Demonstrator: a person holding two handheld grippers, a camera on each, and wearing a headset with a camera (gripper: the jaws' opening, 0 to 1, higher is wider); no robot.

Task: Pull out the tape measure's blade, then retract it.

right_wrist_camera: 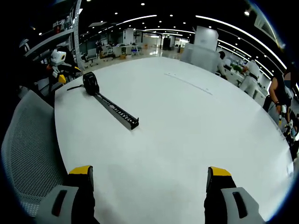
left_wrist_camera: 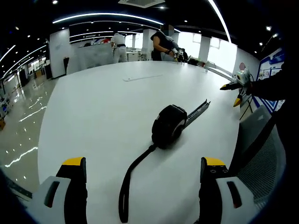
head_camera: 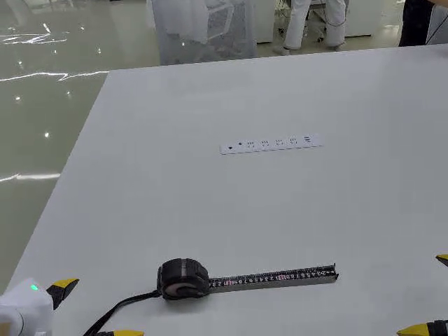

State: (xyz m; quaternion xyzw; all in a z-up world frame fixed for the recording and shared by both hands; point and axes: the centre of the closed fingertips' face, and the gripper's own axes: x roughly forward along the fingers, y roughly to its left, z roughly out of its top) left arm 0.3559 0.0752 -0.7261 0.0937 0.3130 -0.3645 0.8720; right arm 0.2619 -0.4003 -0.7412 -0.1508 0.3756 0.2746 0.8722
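White workbench top (head_camera: 294, 210), matte, in a large glossy-floored hall.

Head view: a flat white power strip (head_camera: 271, 144) lies mid-table, well apart from the work. The round black tape measure case (head_camera: 183, 278) sits on its side near my edge. Its dark printed steel blade (head_camera: 273, 278) lies flat on the table to the right, partly drawn out and ending in a small end hook (head_camera: 335, 270). Since the blade holds its length with nothing on it, I judge the lock is on. The pull looks done and the retraction is not yet done. A black wrist strap (head_camera: 119, 308) trails from the case toward my left gripper (head_camera: 92, 309). My right gripper (head_camera: 430, 294) sits at the right edge, beyond the hook.

Left gripper view: jaws spread wide with nothing between them, aimed straight at the case and strap. That is sensible for pinning the case.

Right gripper view: jaws likewise apart and empty. The blade runs away from me toward the case, with the hook at the near end, well short of the jaws. This side is placed to take the hook.
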